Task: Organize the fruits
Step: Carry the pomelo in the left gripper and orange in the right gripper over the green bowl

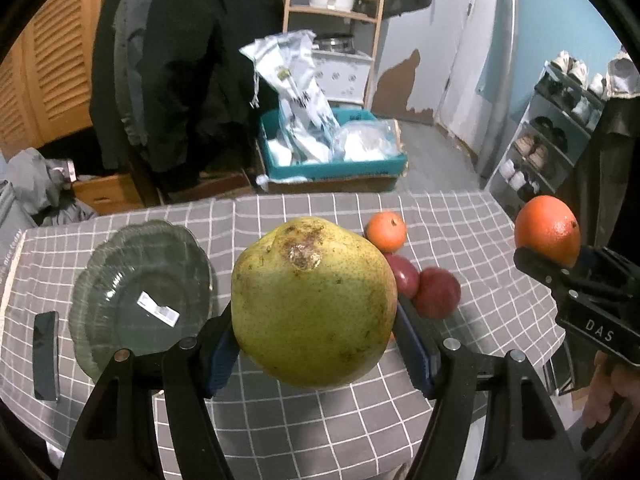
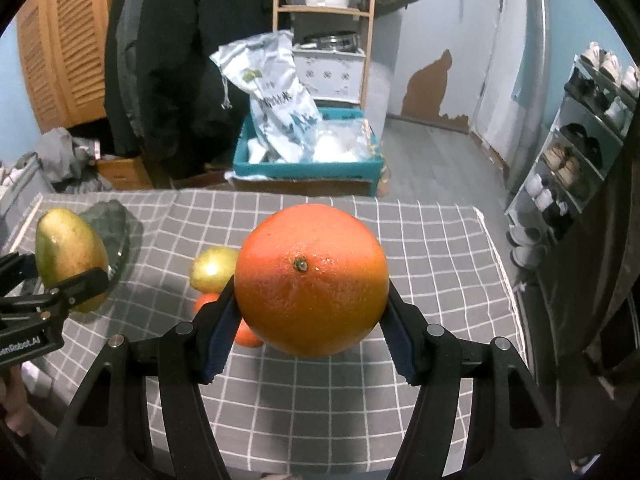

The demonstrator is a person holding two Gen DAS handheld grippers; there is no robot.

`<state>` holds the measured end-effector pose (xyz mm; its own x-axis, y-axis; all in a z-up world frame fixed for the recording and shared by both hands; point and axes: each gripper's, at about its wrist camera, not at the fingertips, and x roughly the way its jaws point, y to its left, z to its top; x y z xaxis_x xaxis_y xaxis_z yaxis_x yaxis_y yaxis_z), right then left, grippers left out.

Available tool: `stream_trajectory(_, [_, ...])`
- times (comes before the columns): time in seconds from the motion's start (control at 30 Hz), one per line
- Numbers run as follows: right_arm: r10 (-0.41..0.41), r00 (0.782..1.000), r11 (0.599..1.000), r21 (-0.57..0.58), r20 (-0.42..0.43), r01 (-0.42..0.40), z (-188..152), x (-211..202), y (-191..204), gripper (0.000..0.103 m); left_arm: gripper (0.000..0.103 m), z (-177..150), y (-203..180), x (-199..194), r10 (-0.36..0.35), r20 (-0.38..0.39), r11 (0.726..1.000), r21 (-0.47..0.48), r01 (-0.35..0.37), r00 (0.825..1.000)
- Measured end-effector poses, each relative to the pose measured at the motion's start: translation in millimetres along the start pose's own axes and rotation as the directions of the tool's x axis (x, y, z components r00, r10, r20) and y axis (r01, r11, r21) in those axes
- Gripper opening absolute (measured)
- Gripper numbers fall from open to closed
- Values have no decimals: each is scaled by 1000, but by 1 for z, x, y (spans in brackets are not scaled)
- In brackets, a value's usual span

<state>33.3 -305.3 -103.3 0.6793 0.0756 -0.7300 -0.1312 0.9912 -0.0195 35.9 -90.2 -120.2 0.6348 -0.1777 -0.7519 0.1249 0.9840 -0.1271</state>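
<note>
A lived-in home: hanging coats (image 1: pixel 180 60), shoe rack (image 1: pixel 552 128), checked tablecloth (image 1: pixel 440 220).

Pear (image 1: pixel 312 304) blocks part of one plum (image 1: pixel 404 276) & the table (image 1: pixel 280 420) behind it. Big orange (image 2: pixel 311 280) covers most of a small orange (image 2: pixel 208 302). Plate (image 2: pixel 110 220) half hidden behind the pear. Label on plate too blurry to read.

Both wrist cams tilt down over checked table (image 1: pixel 280 420), close behind own fingers. Shared: table, blue crate (image 2: pixel 308 168), shelf (image 1: pixel 332 12), shoe rack (image 2: pixel 572 152).
</note>
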Motion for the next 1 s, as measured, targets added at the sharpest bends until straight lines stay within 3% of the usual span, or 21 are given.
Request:
stream_trajectory(0.53, [60, 996, 998, -28, 70, -58, 24, -24, 27, 65, 71, 16, 28, -34, 51, 93, 998, -28, -48, 994])
stream_trajectory(1.0, [122, 990, 990, -75, 68, -117, 47, -15, 75, 65, 71, 17, 68, -41, 101, 99, 992, -89, -92, 990])
